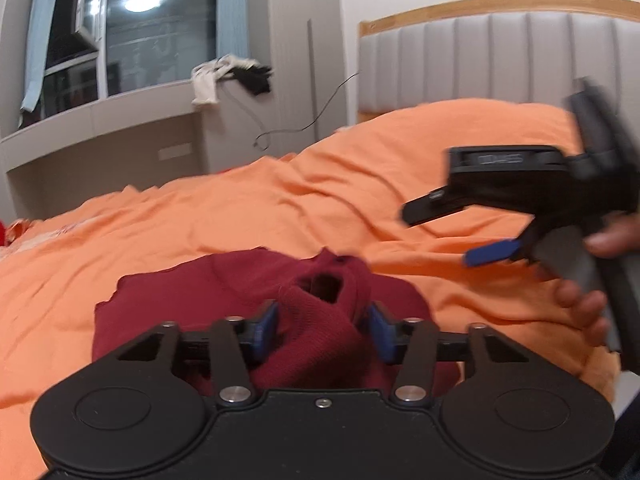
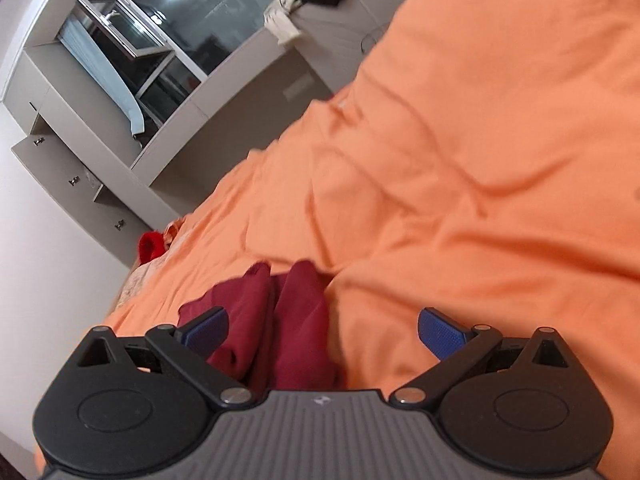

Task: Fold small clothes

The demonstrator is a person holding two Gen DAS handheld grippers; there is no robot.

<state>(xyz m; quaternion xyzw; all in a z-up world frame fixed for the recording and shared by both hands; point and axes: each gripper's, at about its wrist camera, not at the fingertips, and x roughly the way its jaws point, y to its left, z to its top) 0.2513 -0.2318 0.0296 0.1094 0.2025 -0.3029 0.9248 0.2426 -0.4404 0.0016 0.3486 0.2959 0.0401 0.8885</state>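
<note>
Folding stage: a dark red garment [image 1: 248, 312] lies on the orange bedding [image 1: 280, 208], partly gathered, with a raised fold of cloth standing up between the fingers of the left gripper [image 1: 323, 330].
Garment position: near edge of the bed, directly ahead of both tools; in the right wrist view it [image 2: 276, 320] shows as two bunched lobes.
Left gripper state: jaws part-way apart, blue pads on either side of the raised fold; whether the pads press the cloth cannot be told, and they appear clear of it.
Right gripper state: right gripper [image 2: 322, 330] stands wide, nothing between its pads but cloth lying below; a hand [image 1: 584, 304] carries it in the left wrist view.
Risk, fold collapse: the raised cloth is unsupported and is likely to slump, spoiling the crease.
Risk, snagging: knit fabric may catch on a textured pad [image 2: 442, 334] as the tool withdraws, dragging the layer open.
Risk, bedding pickup: the soft, wrinkled orange sheet may be pinched together with the garment on the next grasp.
Risk, collision: both tools work close together above one small item.
</note>
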